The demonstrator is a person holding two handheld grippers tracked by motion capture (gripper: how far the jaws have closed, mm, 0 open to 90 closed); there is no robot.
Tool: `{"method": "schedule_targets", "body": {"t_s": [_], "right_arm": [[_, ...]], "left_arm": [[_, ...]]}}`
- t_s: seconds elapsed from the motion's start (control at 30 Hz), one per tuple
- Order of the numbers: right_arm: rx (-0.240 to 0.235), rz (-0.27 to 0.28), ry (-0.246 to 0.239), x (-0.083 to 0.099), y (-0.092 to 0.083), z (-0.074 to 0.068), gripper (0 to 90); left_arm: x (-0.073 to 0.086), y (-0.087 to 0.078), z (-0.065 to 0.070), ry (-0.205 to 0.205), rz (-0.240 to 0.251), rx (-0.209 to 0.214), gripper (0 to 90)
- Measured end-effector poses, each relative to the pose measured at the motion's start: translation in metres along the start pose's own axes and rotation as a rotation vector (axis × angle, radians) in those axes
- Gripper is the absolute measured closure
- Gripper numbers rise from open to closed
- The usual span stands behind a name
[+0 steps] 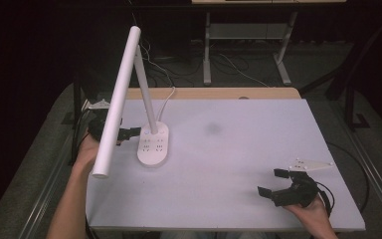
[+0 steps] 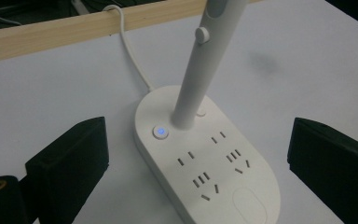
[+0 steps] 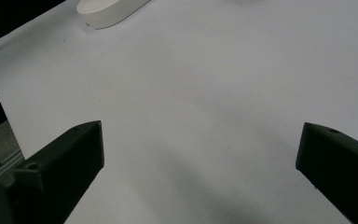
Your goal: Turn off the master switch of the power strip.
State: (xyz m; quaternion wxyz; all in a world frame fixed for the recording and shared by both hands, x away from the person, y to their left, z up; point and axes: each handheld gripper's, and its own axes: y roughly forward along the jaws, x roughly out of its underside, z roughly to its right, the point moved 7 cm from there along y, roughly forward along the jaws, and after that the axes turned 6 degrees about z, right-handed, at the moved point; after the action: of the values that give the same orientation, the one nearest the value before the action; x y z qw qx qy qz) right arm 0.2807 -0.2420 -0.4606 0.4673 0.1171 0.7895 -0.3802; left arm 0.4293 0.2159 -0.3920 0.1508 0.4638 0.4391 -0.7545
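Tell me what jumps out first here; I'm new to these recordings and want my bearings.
A tall white desk lamp with a long tube head leans over the left of the pale grey table, its white oval base with socket slots showing a small lit blue button. The left tongs sit open beside that base. The right tongs hover open at the table's near right.

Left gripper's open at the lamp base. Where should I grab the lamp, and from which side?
Probably the upright stem just above the base, coming straight ahead as the left gripper faces: it is a slim round post that open jaws can span, whereas the base is broad, flat and low.
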Motion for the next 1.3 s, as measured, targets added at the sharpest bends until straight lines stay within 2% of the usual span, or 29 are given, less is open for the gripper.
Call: {"method": "schedule_targets", "body": {"t_s": [0.03,0.13,0.43,0.5,0.63,0.83,1.07,1.23,1.3], "right_arm": [[-0.001,0.001,0.002,0.0,0.0,0.0,0.4],[0.0,0.002,0.002,0.0,0.0,0.0,0.4],[0.001,0.003,0.003,0.0,-0.001,0.002,0.4],[0.002,0.004,0.003,0.0,-0.001,0.002,0.4],[0.003,0.005,0.003,0.0,-0.001,0.002,0.4],[0.006,0.002,0.01,0.0,-0.002,0.004,0.4],[0.006,0.005,0.009,0.0,-0.002,0.004,0.4],[0.006,0.005,0.009,0.0,-0.002,0.005,0.4],[0.006,0.005,0.009,0.0,-0.002,0.005,0.4]], "left_arm": [[0.0,0.003,-0.003,-0.014,0.007,-0.006,4.1],[0.001,0.005,-0.006,-0.02,0.002,-0.008,3.7],[0.003,0.018,-0.014,-0.07,0.008,-0.01,3.4],[0.004,0.022,-0.017,-0.095,0.018,-0.013,3.4],[0.003,0.025,-0.018,-0.106,0.027,-0.016,4.3],[0.003,0.03,-0.023,-0.133,0.05,-0.042,10.1],[0.004,0.036,-0.026,-0.173,0.055,-0.018,15.8],[0.005,0.04,-0.029,-0.191,0.054,-0.021,20.3],[0.007,0.041,-0.032,-0.194,0.047,-0.01,23.2]]}}
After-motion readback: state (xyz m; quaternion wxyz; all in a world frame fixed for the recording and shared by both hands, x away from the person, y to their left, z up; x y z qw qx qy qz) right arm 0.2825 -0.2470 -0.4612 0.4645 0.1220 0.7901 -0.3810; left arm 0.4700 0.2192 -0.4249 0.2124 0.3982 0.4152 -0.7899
